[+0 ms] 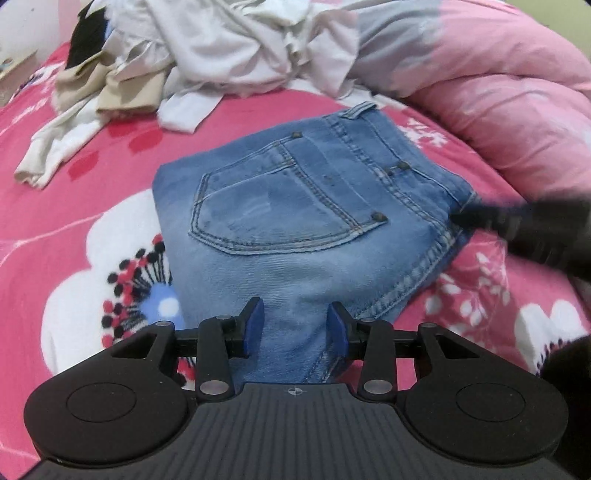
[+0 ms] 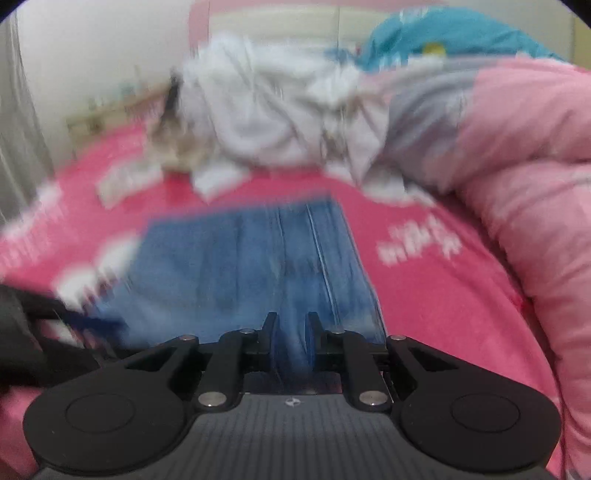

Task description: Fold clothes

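Jeans (image 1: 306, 221): folded, back pocket up; lying on the floral sheet (image 1: 92, 184)
Left gripper (image 1: 295, 325): released, fingers apart over denim
Right gripper (image 2: 291, 332): blurred; grip, cannot tell

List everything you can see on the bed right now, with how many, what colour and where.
jeans: one, blue denim, folded, centre of the bed, back pocket up
white clothes: a heap, count unclear, white, behind the jeans
beige garment: one, beige, left of the heap
black item: one, black, far left of the heap
duvet: one, pink and grey, bunched on the right
bedsheet: one, pink with white flowers, under everything
left gripper: black with blue pads, open over the jeans' near edge
right gripper: black, narrow gap with denim between the fingers, blurred
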A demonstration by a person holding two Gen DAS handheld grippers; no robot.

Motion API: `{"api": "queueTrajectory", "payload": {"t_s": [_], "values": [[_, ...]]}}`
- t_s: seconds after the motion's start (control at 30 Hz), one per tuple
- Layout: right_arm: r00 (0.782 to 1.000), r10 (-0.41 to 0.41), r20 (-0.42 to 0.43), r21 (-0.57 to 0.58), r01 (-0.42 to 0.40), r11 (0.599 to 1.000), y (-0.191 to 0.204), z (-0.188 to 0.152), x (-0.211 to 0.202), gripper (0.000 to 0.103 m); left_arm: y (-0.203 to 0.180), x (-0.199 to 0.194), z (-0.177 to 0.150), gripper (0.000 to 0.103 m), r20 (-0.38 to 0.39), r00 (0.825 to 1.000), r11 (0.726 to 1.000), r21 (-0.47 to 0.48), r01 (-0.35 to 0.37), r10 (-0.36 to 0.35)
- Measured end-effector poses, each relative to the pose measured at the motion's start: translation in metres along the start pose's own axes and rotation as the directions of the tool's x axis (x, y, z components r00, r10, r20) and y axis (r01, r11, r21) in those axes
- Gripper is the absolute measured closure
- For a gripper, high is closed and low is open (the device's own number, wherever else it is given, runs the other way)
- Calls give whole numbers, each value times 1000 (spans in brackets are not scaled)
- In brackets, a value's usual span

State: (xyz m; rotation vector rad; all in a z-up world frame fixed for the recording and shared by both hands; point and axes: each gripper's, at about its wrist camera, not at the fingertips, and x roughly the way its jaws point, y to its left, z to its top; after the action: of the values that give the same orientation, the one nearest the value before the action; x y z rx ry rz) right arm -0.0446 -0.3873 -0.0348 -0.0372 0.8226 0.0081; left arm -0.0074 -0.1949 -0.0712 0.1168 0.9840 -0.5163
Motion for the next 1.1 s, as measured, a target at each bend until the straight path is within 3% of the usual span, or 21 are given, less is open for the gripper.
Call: {"api": "queueTrajectory", "payload": {"t_s": [0.07,0.17,0.27,0.37,0.47,0.6,0.67,0.83,1.1], "values": [[1000,3,9,-9,-3,1000,-7,-11,5,85,-3,0,2,63,-10,1000,1000,-13,-20,20],[1000,24,8,82,-25,996,-17,-3,-17,85,-7,0,4,63,-24,999,998,-32,-46,45],[998,32,57,72,-36,997,-14,1,-32,85,-8,1,7,62,-33,998,998,-42,-52,50],[1000,8,18,67,-9,998,-15,-1,-11,85,-9,2,9,62,-42,997,997,-43,-61,60],[999,14,-44,140,-7,990,-24,-3,-1,85,-11,3,10,61,-51,996,997,-42,-72,70],[999,16,40,109,-21,994,-15,17,-34,85,-14,4,12,60,-62,994,995,-40,-87,85],[999,19,48,99,-24,995,-12,26,-31,85,-16,4,12,60,-64,993,994,-39,-100,97],[998,9,-59,113,-3,994,-13,26,12,85,-17,3,13,59,-73,992,993,-45,-107,103],[997,21,-73,163,-9,987,-19,23,20,86,-18,3,13,58,-76,991,992,-46,-118,114]]}}
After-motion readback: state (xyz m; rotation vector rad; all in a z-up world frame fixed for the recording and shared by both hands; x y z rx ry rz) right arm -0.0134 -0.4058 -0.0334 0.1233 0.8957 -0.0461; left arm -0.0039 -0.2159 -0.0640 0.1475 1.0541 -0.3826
